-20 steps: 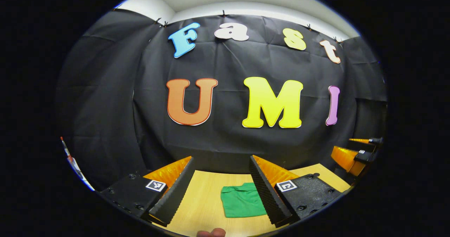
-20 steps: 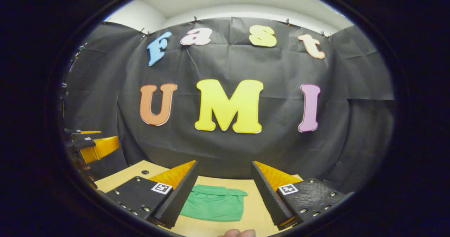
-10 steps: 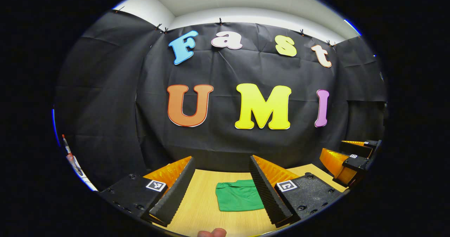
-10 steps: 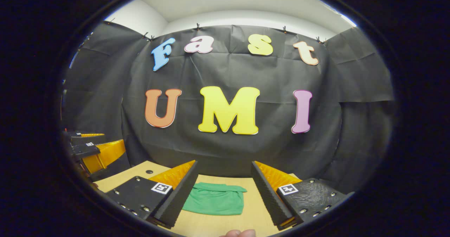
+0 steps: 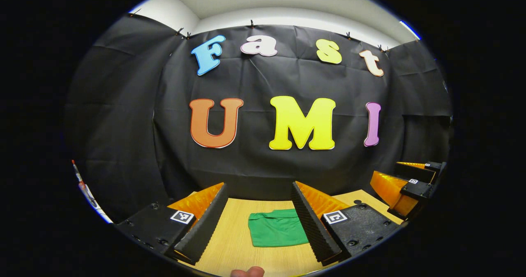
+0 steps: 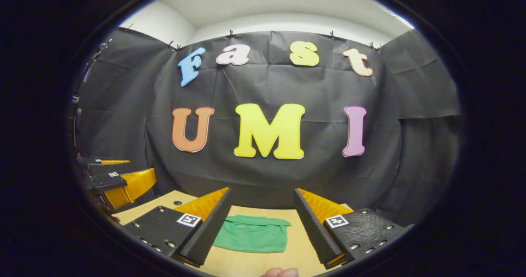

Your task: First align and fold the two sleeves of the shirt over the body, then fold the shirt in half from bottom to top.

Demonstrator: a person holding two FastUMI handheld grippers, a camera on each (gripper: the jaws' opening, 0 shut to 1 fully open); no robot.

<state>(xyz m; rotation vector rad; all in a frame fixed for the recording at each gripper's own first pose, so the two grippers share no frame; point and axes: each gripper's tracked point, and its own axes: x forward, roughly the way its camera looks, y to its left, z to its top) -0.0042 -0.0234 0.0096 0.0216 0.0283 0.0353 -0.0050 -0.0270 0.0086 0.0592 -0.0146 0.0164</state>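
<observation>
Now the green cloth shirt (image 5: 276,229) is lying on the pale wooden desk (image 5: 234,244) as a compact rectangular bundle, near the far edge in front of the black cloth wall (image 5: 263,162). In the right gripper view the same shirt (image 6: 251,234) is showing a rolled fold along its far edge, with no sleeve sticking out at either side.

Left tool (image 5: 259,221): it is hanging above the desk with its two fingers spread wide and nothing between them; the shirt is lying beyond them, partly hidden by one finger. Right tool (image 6: 261,225): it is likewise standing open and empty above the desk, apart from the cloth. Each tool is also appearing at the edge of the other's view, the right tool at the right of the left gripper view (image 5: 404,186) and the left tool at the left of the right gripper view (image 6: 117,180).

Judging by the tidy outline, both folds are probably done, and the step in hand is likely a retreat and check. To do it well, the person should be keeping both tools clear of the cloth so that no finger is catching an edge and undoing the fold, and should be looking for corners that are sitting uneven.

Containers: none is visible on the desk, so nothing is being held in one.
</observation>
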